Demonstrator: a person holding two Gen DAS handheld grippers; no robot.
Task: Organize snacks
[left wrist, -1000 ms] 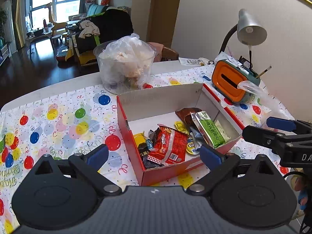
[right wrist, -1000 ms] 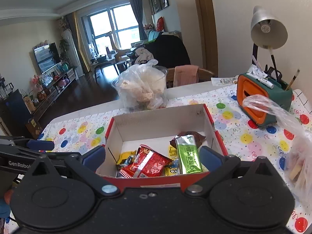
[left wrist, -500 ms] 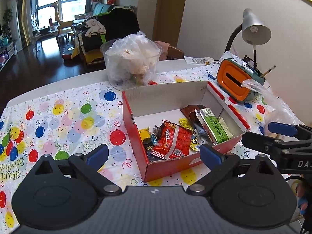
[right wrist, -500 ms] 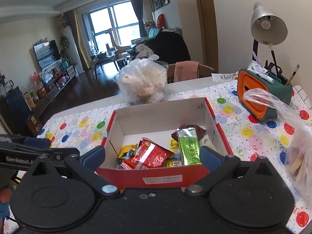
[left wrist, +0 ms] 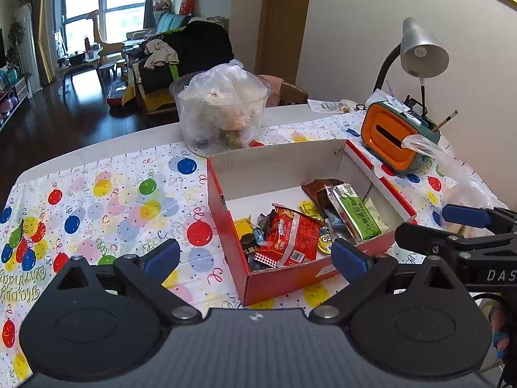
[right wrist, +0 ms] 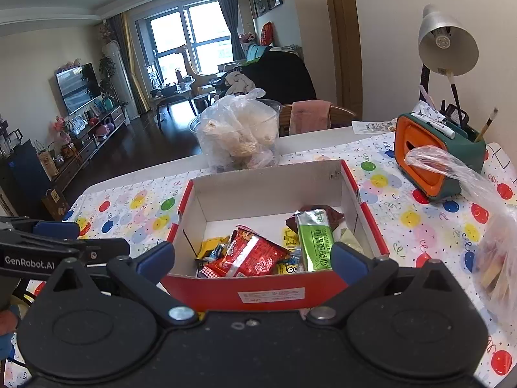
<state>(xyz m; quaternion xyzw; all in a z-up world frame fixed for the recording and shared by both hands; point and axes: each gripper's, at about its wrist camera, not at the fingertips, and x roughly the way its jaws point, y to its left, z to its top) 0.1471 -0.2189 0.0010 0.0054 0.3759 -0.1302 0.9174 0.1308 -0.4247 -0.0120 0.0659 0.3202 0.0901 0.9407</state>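
The left gripper, marked "GenRobot.AI", and the right gripper, lettered "DAS", are both hanging spread and empty near the red box. Snacks are lying inside it: a red packet and a green bar printed with Chinese characters.

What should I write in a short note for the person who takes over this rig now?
Left gripper: open, holding nothing, above the tablecloth beside the red box.
Right gripper: open, holding nothing, at the box's near wall.
Done: the red packet, green packet and small snacks lie in the box.
Left: the plastic bag of snacks on the right is still outside the box.
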